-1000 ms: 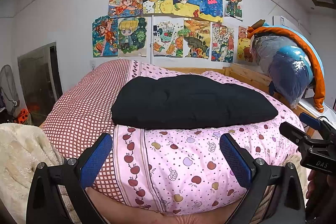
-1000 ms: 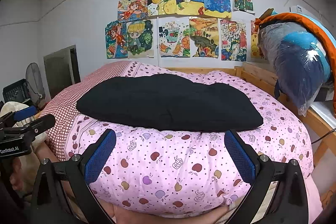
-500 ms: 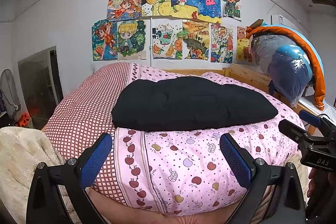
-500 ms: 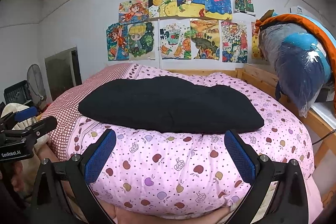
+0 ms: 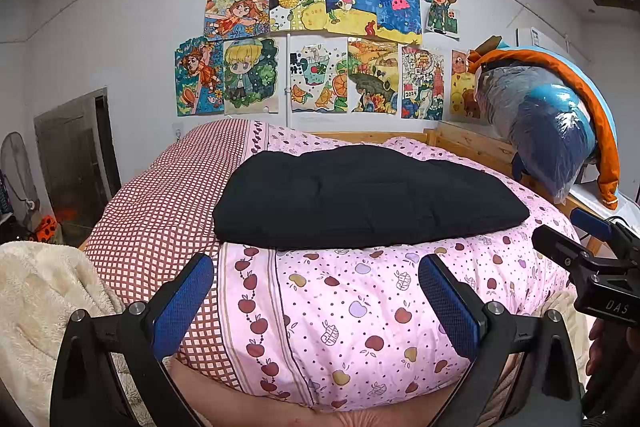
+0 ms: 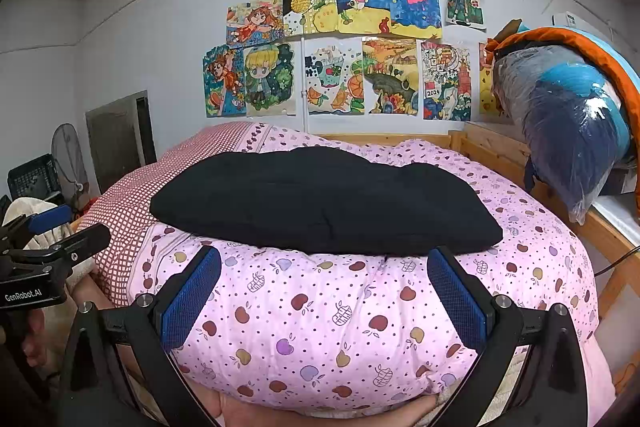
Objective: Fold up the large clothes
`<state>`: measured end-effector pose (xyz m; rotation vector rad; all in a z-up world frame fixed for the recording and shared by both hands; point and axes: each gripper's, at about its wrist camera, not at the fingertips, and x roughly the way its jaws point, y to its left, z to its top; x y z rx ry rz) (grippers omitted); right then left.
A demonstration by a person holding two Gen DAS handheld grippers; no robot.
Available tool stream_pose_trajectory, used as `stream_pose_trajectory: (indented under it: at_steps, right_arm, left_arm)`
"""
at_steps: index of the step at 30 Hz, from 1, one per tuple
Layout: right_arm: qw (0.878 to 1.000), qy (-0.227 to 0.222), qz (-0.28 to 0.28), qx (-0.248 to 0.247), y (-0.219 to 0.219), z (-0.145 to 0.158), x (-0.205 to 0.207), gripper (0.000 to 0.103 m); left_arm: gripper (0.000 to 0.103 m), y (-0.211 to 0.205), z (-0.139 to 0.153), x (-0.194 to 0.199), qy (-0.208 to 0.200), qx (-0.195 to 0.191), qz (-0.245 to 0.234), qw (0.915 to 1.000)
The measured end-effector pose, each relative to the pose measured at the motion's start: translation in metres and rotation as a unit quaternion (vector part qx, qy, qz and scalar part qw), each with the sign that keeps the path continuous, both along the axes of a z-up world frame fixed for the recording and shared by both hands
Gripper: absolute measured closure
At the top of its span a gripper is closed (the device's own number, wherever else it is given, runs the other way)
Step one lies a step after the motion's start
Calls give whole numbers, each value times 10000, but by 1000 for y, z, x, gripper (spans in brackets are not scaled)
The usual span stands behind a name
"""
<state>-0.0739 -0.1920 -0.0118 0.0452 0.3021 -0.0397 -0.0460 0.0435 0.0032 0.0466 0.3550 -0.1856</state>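
A black garment (image 5: 360,199), folded into a flat thick rectangle, lies on a pink apple-print quilt (image 5: 340,307) on the bed. It also shows in the right wrist view (image 6: 320,203) on the same quilt (image 6: 340,327). My left gripper (image 5: 316,303) is open and empty, held short of the garment's near edge. My right gripper (image 6: 324,299) is open and empty, also just short of the near edge. The right gripper shows at the right edge of the left wrist view (image 5: 588,255); the left gripper shows at the left edge of the right wrist view (image 6: 44,251).
A red-checked part of the quilt (image 5: 160,207) covers the bed's left side. A cream fleece blanket (image 5: 36,299) lies at lower left. A wooden bed rail (image 6: 496,147) carries plastic-wrapped blue and orange bedding (image 6: 576,123). A fan (image 6: 70,163) and dark crate (image 6: 32,179) stand left.
Both grippers have tilted or dropped slightly, so the bed and garment sit a little lower in view. The garment has not moved. Both grippers stay open.
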Motion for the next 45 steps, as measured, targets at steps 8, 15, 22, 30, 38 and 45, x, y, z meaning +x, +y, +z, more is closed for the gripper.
stream_pose_trajectory:
  at_steps: [8, 15, 22, 30, 38, 45]
  right_arm:
    - [10000, 0, 2, 0, 0, 0, 0, 2]
    - [10000, 3, 0, -4, 0, 0, 0, 2]
    - [10000, -20, -2, -6, 0, 0, 0, 2]
    - [10000, -28, -11, -2, 1, 1, -1, 2]
    - [10000, -40, -8, -10, 0, 2, -1, 2]
    - [10000, -44, -13, 1, 1, 3, -1, 2]
  left_arm:
    - [0, 0, 0, 0, -2, 4, 1, 10000]
    - [0, -1, 0, 0, 2, 1, 3, 10000]
    - [0, -1, 0, -1, -3, 0, 7, 10000]
    - [0, -1, 0, -1, -10, -6, 6, 10000]
    - [0, -1, -1, -1, -5, -4, 8, 10000]
    - [0, -2, -1, -1, -6, -2, 9, 10000]
